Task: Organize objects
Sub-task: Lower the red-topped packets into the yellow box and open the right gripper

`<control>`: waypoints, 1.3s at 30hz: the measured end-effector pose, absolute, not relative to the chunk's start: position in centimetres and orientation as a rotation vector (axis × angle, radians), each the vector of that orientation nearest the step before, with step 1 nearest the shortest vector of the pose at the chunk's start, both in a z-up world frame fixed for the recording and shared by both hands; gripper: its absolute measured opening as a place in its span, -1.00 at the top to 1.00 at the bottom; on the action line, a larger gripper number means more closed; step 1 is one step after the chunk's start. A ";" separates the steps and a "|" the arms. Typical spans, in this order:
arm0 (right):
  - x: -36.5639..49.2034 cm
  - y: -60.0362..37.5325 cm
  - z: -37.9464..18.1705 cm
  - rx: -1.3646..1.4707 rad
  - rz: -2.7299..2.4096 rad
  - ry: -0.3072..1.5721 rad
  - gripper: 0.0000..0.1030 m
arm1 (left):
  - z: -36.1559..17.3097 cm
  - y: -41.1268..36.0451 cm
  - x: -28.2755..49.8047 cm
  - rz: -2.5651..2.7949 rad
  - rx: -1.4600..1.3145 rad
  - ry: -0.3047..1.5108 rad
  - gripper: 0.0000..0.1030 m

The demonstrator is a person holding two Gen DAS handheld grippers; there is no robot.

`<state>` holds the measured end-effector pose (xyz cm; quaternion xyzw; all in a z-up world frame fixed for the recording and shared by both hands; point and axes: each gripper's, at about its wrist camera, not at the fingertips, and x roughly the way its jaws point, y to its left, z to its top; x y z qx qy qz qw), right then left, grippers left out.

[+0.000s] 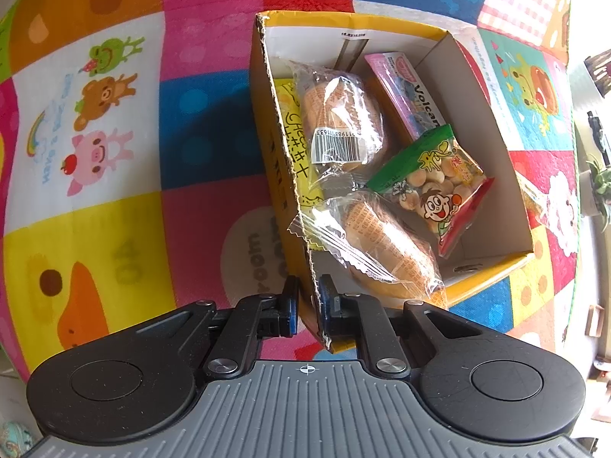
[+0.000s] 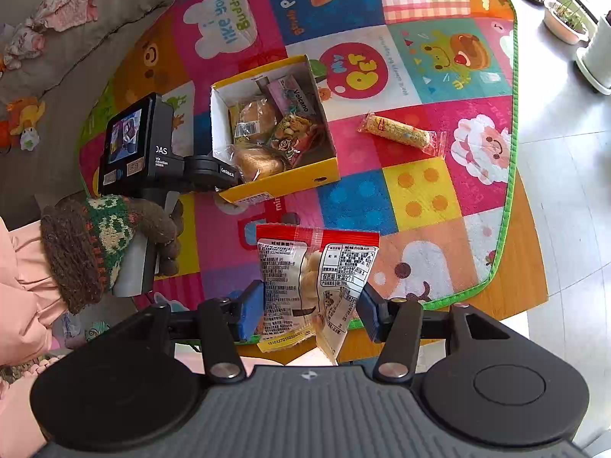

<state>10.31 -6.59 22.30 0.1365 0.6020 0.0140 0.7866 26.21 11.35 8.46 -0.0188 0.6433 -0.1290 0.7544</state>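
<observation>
On the bright patchwork play mat [image 2: 420,198], the yellow cardboard box [image 1: 492,271] sits packed with wrapped buns, a pink Volcano packet and a biscuit bag. Its near wall is pinched tight by the left gripper [image 1: 307,297]. Nearer me, the right gripper [image 2: 311,305] clasps a clear snack bag [image 2: 317,278] above the mat, and a wrapped snack bar [image 2: 401,133] lies alone just beside the box.

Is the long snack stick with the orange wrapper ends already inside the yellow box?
No, the snack stick lies on the mat beside the yellow box.
</observation>
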 end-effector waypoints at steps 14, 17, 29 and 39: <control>11.8 -5.8 21.6 0.286 0.049 1.321 0.00 | 8.4 11.5 26.3 -0.285 -0.058 1.410 0.73; 12.2 -5.9 21.3 0.297 0.049 1.338 0.00 | 8.3 11.7 26.3 -0.283 -0.077 1.413 0.73; 18.3 -5.0 21.7 0.275 0.052 1.301 0.00 | 8.3 12.2 26.3 -0.273 -0.125 1.414 0.72; 24.7 -6.2 26.3 0.421 0.114 1.072 -0.39 | 8.3 12.5 26.1 -0.244 -0.159 1.426 0.72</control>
